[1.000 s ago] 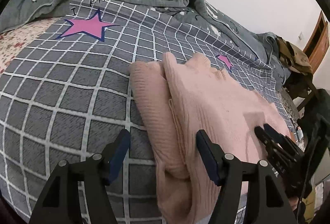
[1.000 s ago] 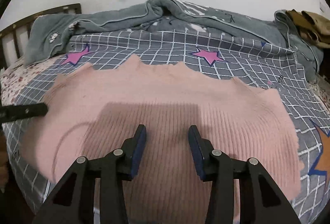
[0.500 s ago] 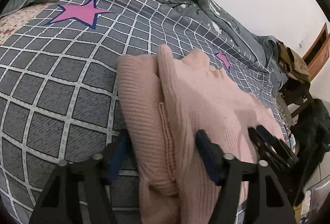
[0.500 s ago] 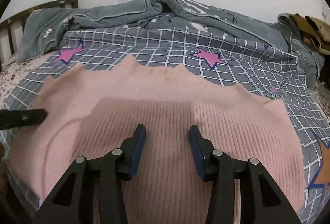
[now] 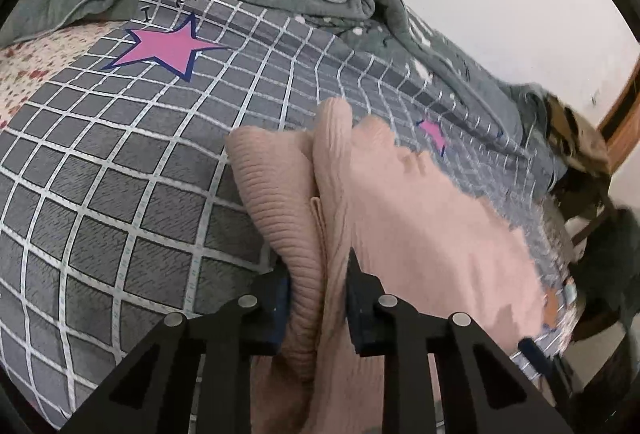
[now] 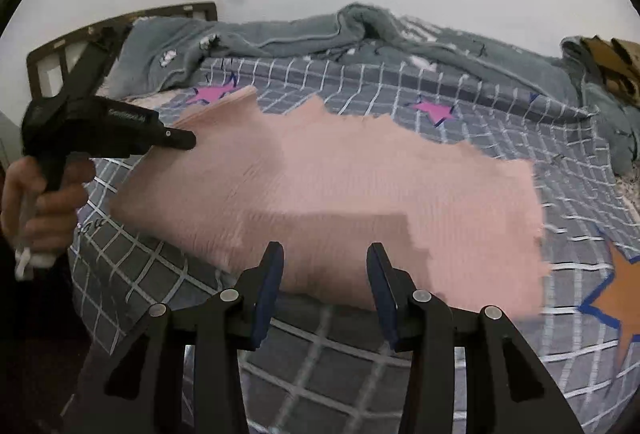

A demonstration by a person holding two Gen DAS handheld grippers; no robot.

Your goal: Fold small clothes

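Note:
A pink ribbed knit sweater (image 6: 340,190) lies spread on the bed. In the left wrist view my left gripper (image 5: 318,298) is shut on the sweater's (image 5: 420,234) bunched left edge, with thick folds pinched between the jaws. In the right wrist view that left gripper (image 6: 176,138) shows at the sweater's left end, held by a hand, and lifts the edge off the bed. My right gripper (image 6: 326,274) is open and empty, hovering at the sweater's near edge.
The bed has a grey checked cover (image 6: 500,106) with pink stars and an orange star (image 6: 624,286). A rumpled grey blanket (image 6: 340,34) lies along the back. A dark headboard (image 6: 120,30) stands at far left. Brown clothes (image 6: 612,62) are piled at far right.
My left gripper moved forward onto the sweater's folded left edge, closed on it and raised it. My right gripper drew back from over the sweater to its near edge, still open.

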